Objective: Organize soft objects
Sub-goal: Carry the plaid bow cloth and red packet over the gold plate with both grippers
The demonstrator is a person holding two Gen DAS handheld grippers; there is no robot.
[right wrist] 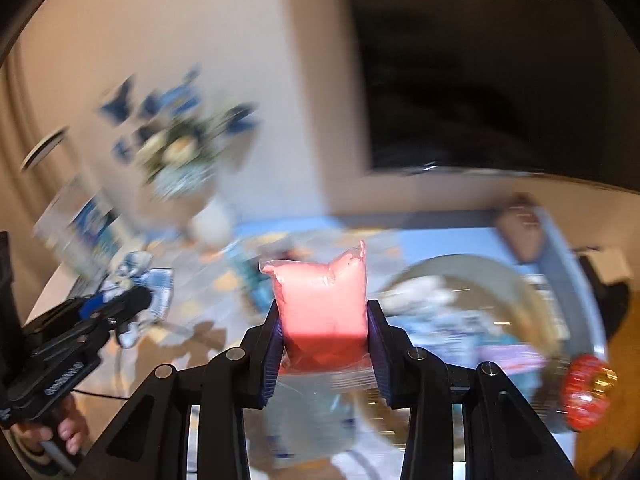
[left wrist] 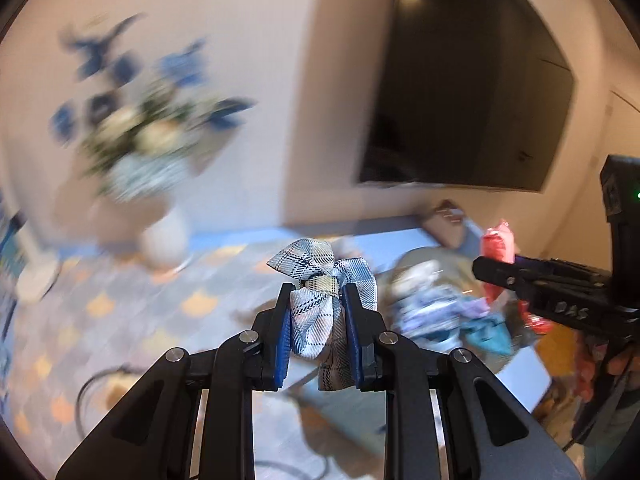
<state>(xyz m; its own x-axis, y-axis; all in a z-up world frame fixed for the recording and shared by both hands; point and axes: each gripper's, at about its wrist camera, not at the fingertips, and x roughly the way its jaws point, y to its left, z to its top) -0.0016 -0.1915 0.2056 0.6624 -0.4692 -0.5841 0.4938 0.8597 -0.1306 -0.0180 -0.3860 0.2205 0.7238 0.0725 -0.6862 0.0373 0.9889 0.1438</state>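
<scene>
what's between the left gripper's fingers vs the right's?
Left gripper is shut on a plaid fabric bow, per left wrist view. Right gripper pinches a pink plastic-wrapped pack, per right wrist view.

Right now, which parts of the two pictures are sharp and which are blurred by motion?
Left wrist view: the left claw and its plaid bow are sharp; the flower vase, the patterned tabletop and the basket of soft things are smeared. Right wrist view: the right claw and its pink pouch are sharp; the background is streaked, and the fisheye bends its edges.
</scene>
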